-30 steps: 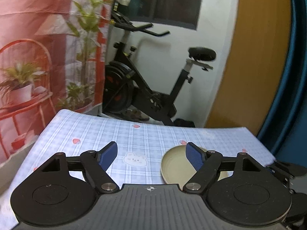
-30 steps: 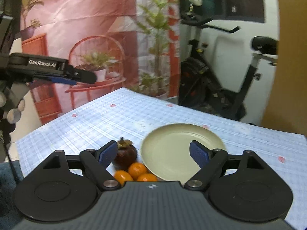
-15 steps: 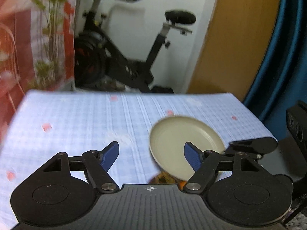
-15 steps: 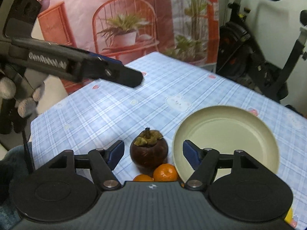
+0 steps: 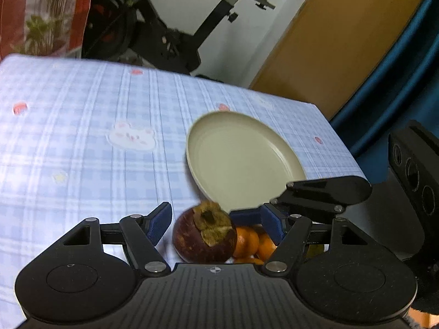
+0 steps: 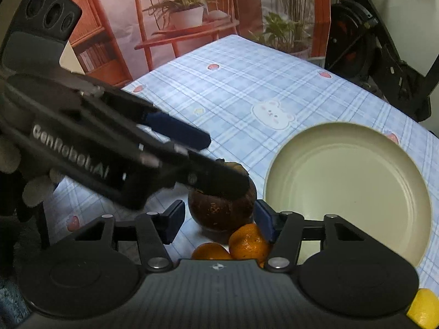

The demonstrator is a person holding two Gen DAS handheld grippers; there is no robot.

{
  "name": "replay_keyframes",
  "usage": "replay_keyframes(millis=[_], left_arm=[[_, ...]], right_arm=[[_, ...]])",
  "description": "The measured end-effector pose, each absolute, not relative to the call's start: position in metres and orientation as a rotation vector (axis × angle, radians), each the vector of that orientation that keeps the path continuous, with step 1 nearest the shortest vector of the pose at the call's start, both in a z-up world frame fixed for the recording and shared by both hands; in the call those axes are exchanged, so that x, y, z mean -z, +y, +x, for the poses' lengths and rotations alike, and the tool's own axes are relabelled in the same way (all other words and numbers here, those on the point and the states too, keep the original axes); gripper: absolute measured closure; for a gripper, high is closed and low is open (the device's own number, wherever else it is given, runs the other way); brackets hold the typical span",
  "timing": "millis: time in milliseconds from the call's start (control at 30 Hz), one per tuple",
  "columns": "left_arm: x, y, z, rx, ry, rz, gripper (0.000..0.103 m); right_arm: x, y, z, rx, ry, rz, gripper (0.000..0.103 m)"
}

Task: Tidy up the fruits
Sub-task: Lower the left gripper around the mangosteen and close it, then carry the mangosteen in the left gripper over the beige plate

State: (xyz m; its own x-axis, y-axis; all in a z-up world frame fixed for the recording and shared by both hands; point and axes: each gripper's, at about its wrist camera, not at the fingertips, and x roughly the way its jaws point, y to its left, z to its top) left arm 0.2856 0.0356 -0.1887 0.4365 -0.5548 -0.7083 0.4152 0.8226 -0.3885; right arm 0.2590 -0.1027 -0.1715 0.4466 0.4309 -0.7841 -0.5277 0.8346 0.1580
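A dark purple mangosteen (image 5: 204, 237) sits on the blue checked tablecloth beside small oranges (image 5: 247, 241), just in front of an empty cream plate (image 5: 241, 164). My left gripper (image 5: 216, 224) is open with its blue pads on either side of the mangosteen. My right gripper (image 6: 216, 219) is open too, low over the same mangosteen (image 6: 222, 208) and the oranges (image 6: 247, 244). In the right wrist view the left gripper's body (image 6: 109, 148) crosses over the top of the mangosteen. The plate (image 6: 351, 189) lies to the right.
The tablecloth (image 5: 82, 137) stretches to the left and back. A yellow fruit (image 6: 422, 309) shows at the lower right corner. An exercise bike (image 5: 170, 27) stands behind the table. A printed backdrop (image 6: 192, 13) hangs at the far side.
Both grippers have come down and closer to the fruit pile. The left gripper has swung right, and the mangosteen now lies between its pads. Both stay open.
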Motion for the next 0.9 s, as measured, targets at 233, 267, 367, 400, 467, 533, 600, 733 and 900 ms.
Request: replay_keyframes(millis=[233,267,367,400,467,533,600,733,900], left_arm=[[0.208,0.044,0.291,0.581,0.974,-0.201,0.038],[0.21,0.046,0.292,0.579,0.981,-0.206,0.038],[0.214,0.049,0.292,0.57,0.987,-0.217,0.039],[0.215,0.05,0.293,0.567,0.989,-0.222,0.039],[0.219,0.052,0.295,0.562,0.998,-0.236,0.039],[0.221,0.051,0.297,0.56,1.002,-0.246,0.039],[0.225,0.051,0.299,0.564,1.004,-0.257,0.039],[0.226,0.05,0.299,0.568,0.994,-0.256,0.039],[0.222,0.049,0.294,0.55,0.98,-0.242,0.039]], right_arm=[[0.175,-0.1,0.266,-0.606,0.957,-0.117,0.044],[0.176,-0.1,0.267,-0.608,0.956,-0.12,0.044],[0.176,-0.096,0.269,-0.619,0.956,-0.131,0.044],[0.177,-0.094,0.27,-0.623,0.959,-0.131,0.044],[0.18,-0.092,0.273,-0.632,0.971,-0.128,0.044],[0.182,-0.09,0.275,-0.635,0.977,-0.125,0.044],[0.182,-0.088,0.277,-0.635,0.981,-0.129,0.043],[0.184,-0.084,0.279,-0.631,0.994,-0.17,0.042],[0.188,-0.082,0.282,-0.646,1.004,-0.174,0.044]])
